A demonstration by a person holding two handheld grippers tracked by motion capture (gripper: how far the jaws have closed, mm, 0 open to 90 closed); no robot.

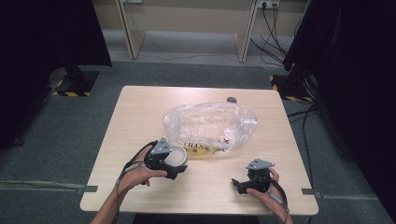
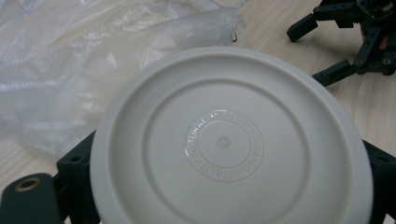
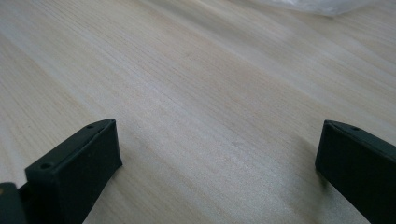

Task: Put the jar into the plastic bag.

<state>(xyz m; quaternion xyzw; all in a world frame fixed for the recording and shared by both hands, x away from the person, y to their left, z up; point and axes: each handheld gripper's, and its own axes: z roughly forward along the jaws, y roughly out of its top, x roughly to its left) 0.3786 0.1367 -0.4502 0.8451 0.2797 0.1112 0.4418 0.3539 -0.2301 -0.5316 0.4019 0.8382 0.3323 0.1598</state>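
Your left gripper [image 1: 173, 164] has a round white lid [image 2: 231, 140] clamped btwn its jaws, one jaw on each side of the rim; the lid is smooth plastic w/ raised rings and a stamped circle of lettering at its centre, too small to read in full. It sits over the front-left part of the desk [image 1: 140, 112], just beside the clear plastic bag [image 1: 210, 122] printed "THANK YOU". Your right gripper [image 1: 239, 184] is at the front right, jaws spread wide apart w/ bare wood btwn them, holding nothing. A small grey object [image 1: 231, 99] lies at the desk's far edge behind the bag.
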